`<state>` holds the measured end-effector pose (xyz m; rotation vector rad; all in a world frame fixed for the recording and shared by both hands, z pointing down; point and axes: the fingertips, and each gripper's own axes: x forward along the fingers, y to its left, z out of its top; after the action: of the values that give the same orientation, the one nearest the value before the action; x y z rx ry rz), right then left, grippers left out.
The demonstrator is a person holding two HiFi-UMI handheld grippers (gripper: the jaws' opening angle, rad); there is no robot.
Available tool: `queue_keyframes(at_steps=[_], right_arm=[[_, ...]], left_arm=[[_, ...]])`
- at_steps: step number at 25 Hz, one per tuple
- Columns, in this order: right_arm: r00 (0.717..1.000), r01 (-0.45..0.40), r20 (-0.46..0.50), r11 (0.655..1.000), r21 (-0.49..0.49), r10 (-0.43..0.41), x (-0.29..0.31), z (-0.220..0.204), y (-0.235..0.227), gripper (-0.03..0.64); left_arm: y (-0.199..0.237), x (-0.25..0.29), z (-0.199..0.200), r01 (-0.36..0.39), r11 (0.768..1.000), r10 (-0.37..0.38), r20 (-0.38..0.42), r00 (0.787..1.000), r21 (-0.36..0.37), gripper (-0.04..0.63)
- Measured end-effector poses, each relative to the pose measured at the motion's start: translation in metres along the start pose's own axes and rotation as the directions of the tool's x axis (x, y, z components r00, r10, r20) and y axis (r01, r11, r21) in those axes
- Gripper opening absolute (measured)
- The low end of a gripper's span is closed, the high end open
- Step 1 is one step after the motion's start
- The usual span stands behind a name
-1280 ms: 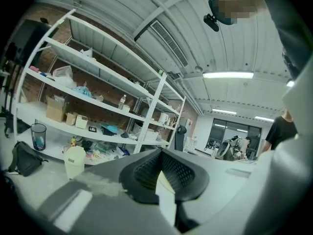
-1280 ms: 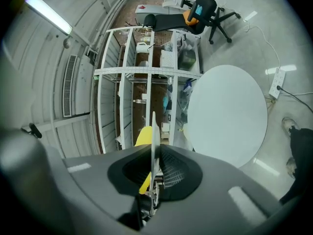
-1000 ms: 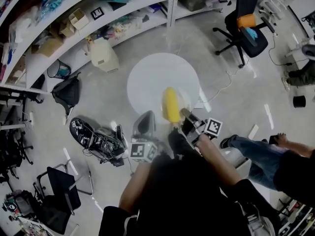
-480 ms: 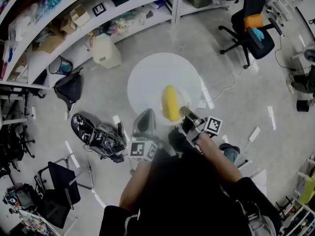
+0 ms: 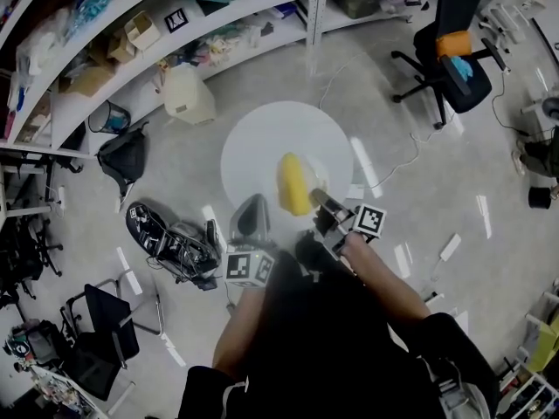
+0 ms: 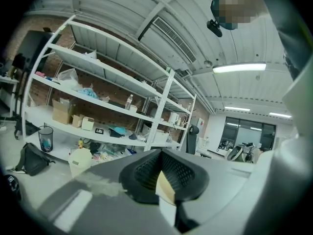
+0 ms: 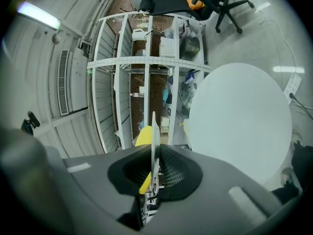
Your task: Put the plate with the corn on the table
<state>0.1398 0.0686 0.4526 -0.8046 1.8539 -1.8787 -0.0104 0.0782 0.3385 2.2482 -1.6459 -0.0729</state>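
In the head view a yellow corn cob (image 5: 294, 184) lies on a clear plate (image 5: 317, 175) held over the near edge of the round white table (image 5: 262, 138). My right gripper (image 5: 318, 199) is shut on the plate's near rim. The right gripper view shows the plate (image 7: 154, 131) edge-on between the jaws, the corn (image 7: 143, 137) to its left and the table (image 7: 239, 116) to its right. My left gripper (image 5: 251, 218) hangs just left of the plate, near the table's front edge, apart from it. Its jaws look shut with nothing between them (image 6: 166, 190).
Curved white shelves (image 5: 131, 33) full of boxes stand behind the table. A beige canister (image 5: 188, 94) and a black bag (image 5: 122, 160) sit on the floor at the left. A black office chair (image 5: 454, 51) stands at the back right. Black gear (image 5: 170, 238) lies left of me.
The plate with the corn has moved slightly left and farther over the table with my right gripper. A person in jeans at the right has gone out of view.
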Motion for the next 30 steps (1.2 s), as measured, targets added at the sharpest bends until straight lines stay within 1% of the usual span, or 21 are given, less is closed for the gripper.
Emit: queue_keyframes(at_steps=[5,12,14,16,21,26,30], right_arm=[[1.000,0.011,-0.023,0.999,-0.033,-0.012,0.008,0.009,-0.008,0.043],[0.999,0.025,-0.019,1.000,-0.006,-0.025,0.022,0.010,-0.027,0.043],[0.999,0.036,-0.020,0.999,-0.011,-0.036,0.025,0.012,-0.034,0.043],[0.999,0.028,-0.019,0.999,-0.018,-0.028,0.031,0.015,-0.039,0.043],[0.999,0.037,-0.011,0.999,-0.030,-0.037,0.041,0.019,-0.052,0.043],[1.000,0.020,0.005,0.999,-0.035,-0.019,0.054,0.027,-0.056,0.043],[1.000,0.023,0.009,0.999,-0.040,-0.023,0.063,0.032,-0.061,0.043]], left_arm=[[0.000,0.008,0.001,-0.017,1.000,0.017,0.007,1.000,-0.009,0.003],[0.016,0.018,-0.004,-0.025,1.000,0.025,0.010,1.000,-0.004,0.003],[0.022,0.022,-0.009,-0.021,1.000,0.021,0.003,1.000,-0.006,0.003],[0.030,0.027,-0.014,-0.022,1.000,0.022,-0.004,1.000,-0.008,0.003],[0.047,0.035,-0.022,-0.042,0.998,0.041,-0.029,0.999,-0.048,0.003],[0.060,0.051,-0.028,-0.036,0.998,0.034,-0.037,0.999,-0.055,0.003],[0.070,0.064,-0.028,-0.039,0.997,0.036,-0.039,0.999,-0.066,0.003]])
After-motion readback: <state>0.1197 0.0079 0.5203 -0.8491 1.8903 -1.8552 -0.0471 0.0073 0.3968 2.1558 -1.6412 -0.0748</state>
